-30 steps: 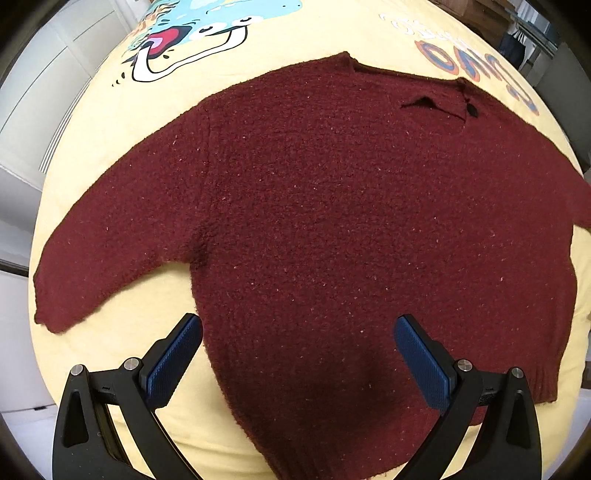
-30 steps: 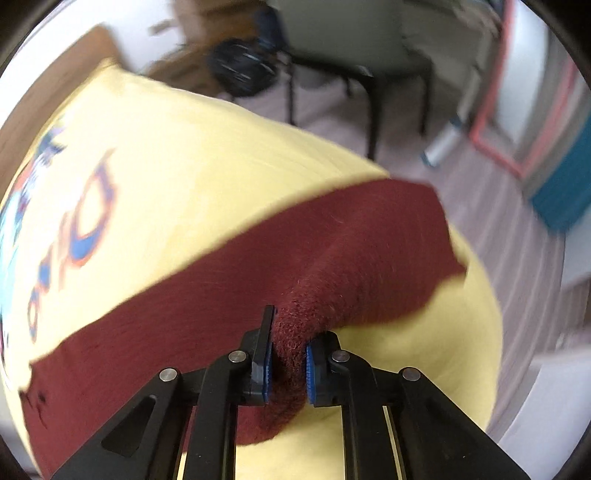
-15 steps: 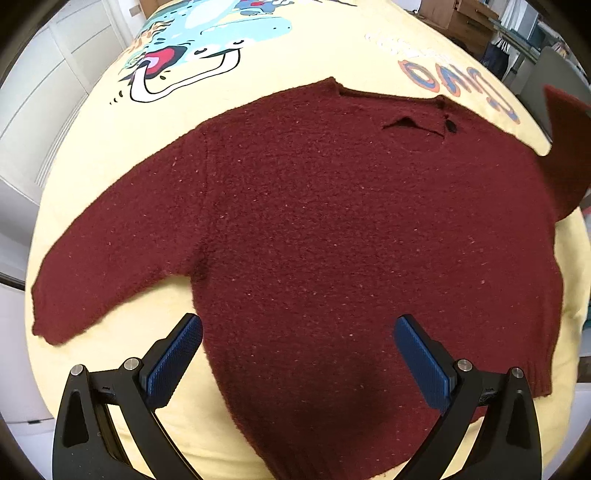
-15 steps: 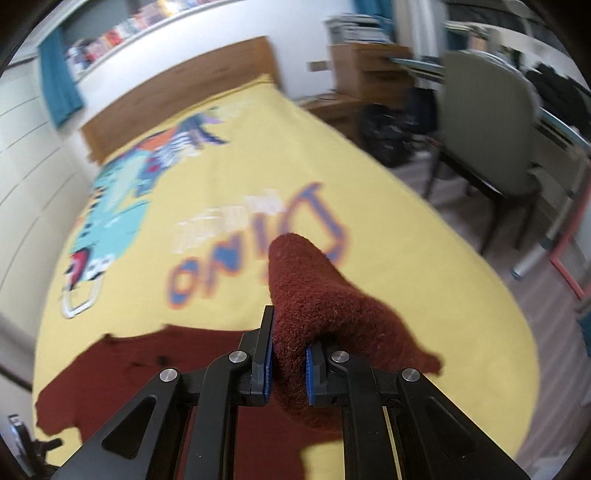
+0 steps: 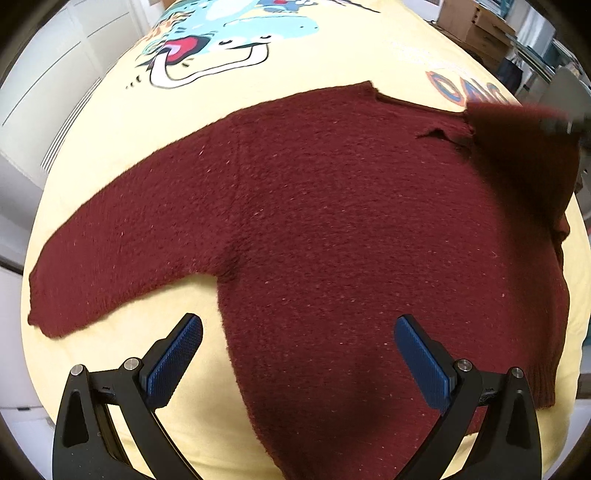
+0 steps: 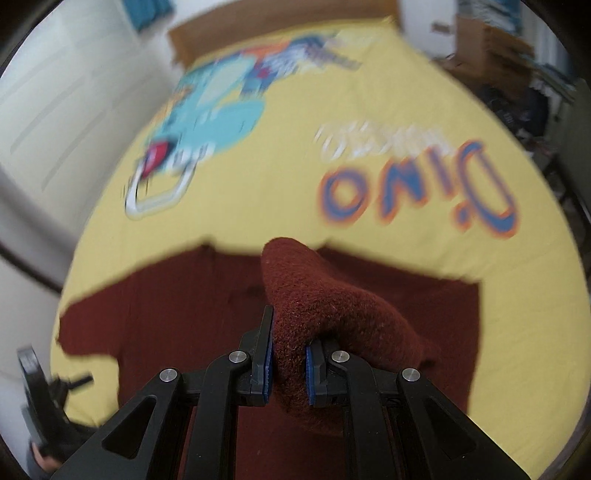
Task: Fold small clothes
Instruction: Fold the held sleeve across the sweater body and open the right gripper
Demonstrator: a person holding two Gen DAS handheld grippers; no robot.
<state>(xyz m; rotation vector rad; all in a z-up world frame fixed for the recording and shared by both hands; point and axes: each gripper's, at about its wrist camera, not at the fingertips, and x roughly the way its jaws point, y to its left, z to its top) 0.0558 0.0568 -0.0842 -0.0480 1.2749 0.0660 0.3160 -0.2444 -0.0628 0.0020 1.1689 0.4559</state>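
A dark red knitted sweater [image 5: 332, 229] lies flat on a yellow bedspread [image 5: 332, 62] that carries a cartoon dinosaur print [image 5: 221, 40] and the word "Dino" [image 6: 417, 192] in orange and blue letters. In the left wrist view, one sleeve [image 5: 122, 251] is spread out to the left on the bedspread, and the neck opening is at the far side.

The left gripper [image 5: 297, 354] hangs over the near hem of the sweater with its jaws released and wide apart; nothing is between the blue pads [image 5: 175, 360].

The right gripper [image 6: 289, 360] is clenched on the other sleeve [image 6: 325, 306], with the fabric pressed between its two blue pads. This sleeve is lifted off the bed and rises as a fold above the body of the sweater, near the collar. In the left wrist view, the raised sleeve appears blurred at the far right.

A wooden headboard [image 6: 280, 22] stands at the far end of the bed.
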